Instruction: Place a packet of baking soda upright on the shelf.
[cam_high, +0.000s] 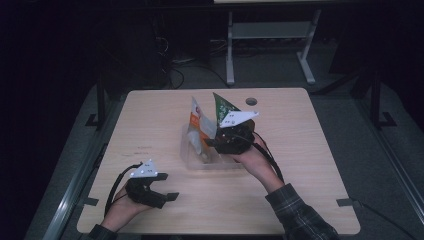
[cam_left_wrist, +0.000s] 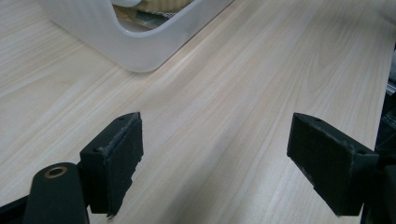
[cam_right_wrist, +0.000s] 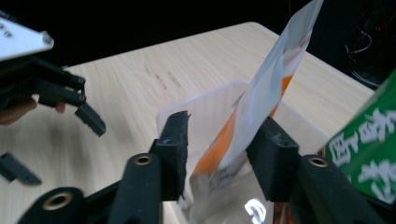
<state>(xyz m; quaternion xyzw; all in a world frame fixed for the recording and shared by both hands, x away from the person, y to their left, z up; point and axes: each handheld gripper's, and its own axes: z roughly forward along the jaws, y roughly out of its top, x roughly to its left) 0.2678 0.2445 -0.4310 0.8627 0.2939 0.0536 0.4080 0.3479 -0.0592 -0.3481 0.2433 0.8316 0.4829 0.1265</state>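
Orange and white plastic snack pouch (cam_high: 196, 124) stands up inside the clear plastic box (cam_high: 212, 161) near the middle of the light wooden table (cam_high: 150, 125). A green snack bag (cam_high: 222, 106) stands in the same box, just at three o'clock from the orange pouch. In the right gripper view the orange pouch (cam_right_wrist: 243, 135) sits between the two black jaws of the right gripper (cam_right_wrist: 219, 149), which are partly apart. The jaw on one side is close against the pouch, and the other has a gap, so it looks like the pouch is let go or nearly so, not squeezed. In the high view the right gripper (cam_high: 225, 142) is at the box, by its three o'clock side. The left gripper (cam_high: 167, 192) rests low on the table at about seven o'clock from the box, well apart from it. Its jaws stand wide apart with nothing between them, and in the left gripper view bare wood shows between them (cam_left_wrist: 215, 172). It seems the putting-in part is mostly done, since both bags are in the box. What may be left is to pull the right gripper away and leave the pouch standing. The table top is pale wood with a small round hole (cam_high: 251, 101) near its far edge. The room around it is dark, with a grey floor and the metal legs of another table (cam_high: 270, 45) at twelve o'clock.
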